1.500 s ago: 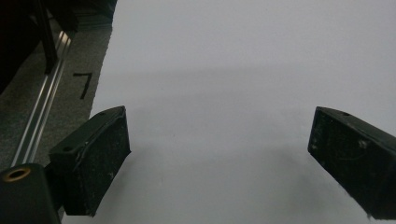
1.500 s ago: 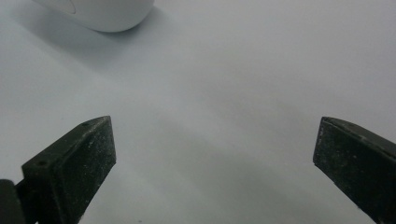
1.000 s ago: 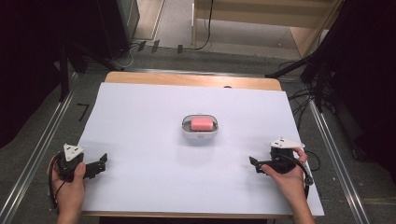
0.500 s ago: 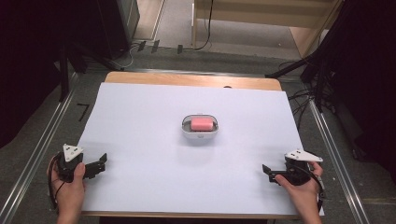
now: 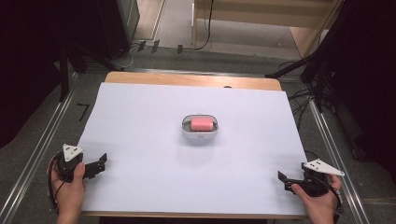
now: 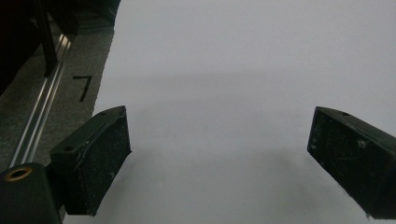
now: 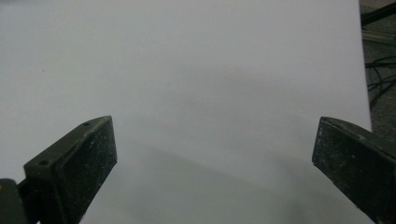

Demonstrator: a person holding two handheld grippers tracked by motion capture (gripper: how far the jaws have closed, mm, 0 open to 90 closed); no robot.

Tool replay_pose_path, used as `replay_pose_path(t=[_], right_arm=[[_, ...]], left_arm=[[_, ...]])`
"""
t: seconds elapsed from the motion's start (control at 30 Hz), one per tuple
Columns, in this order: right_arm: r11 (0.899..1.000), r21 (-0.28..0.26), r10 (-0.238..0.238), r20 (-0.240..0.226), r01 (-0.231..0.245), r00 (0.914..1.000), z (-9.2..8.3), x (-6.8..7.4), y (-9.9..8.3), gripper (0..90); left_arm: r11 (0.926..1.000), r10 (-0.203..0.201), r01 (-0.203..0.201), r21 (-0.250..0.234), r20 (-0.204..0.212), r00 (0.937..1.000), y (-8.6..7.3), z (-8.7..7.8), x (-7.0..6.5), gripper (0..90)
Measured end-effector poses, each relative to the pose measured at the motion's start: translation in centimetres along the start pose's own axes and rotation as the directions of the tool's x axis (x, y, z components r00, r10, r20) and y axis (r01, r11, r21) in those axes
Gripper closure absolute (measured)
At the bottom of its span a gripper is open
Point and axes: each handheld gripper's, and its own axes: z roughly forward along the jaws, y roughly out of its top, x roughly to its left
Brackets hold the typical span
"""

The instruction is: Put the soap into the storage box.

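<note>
we see the left tool cut off in its own view: the right jaw runs out the bottom right corner, the left jaw's base out the bottom left. same for the right tool, both jaws clipped at the bottom. in the high view both forearms end at the bottom edge. the pink block in the white dish is too small to identify.

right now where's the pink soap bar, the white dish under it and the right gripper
pink rectangular soap bar [image 5: 201, 124], high view, middle of its top face
white oval dish [image 5: 200, 136], high view, its near rim
right gripper [image 5: 286, 180], high view, midway between its fingertips
</note>
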Motion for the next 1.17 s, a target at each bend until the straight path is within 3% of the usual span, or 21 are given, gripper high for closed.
replay_pose_path(t=[0.53, 0.73, 0.83, 1.17], right_arm=[[0.997, -0.052, 0.064, 0.045, -0.061, 0.9970, -2.2, -2.1, -1.8, 0.3], [0.991, -0.079, 0.110, 0.026, -0.108, 0.9936, -2.1, -2.8, -2.4, 0.5], [0.993, -0.076, 0.089, 0.039, -0.085, 0.9953, -1.9, -2.5, -2.4, 2.1], [0.993, -0.069, 0.098, 0.047, -0.094, 0.9941, -1.7, -2.5, -2.4, 2.8]], left_arm=[[0.9998, -0.020, 0.020, -0.001, 0.014, 0.9997, 0.0, 0.0, 0.2, 6.1], [0.9998, -0.020, 0.020, -0.002, 0.016, 0.9997, 0.0, 0.0, 0.3, 6.1], [0.9998, -0.019, 0.019, -0.002, 0.016, 0.9997, 0.0, 0.0, 0.2, 6.1], [0.9998, -0.020, 0.020, 0.003, 0.015, 0.9997, 0.0, 0.1, 0.2, 6.1]])
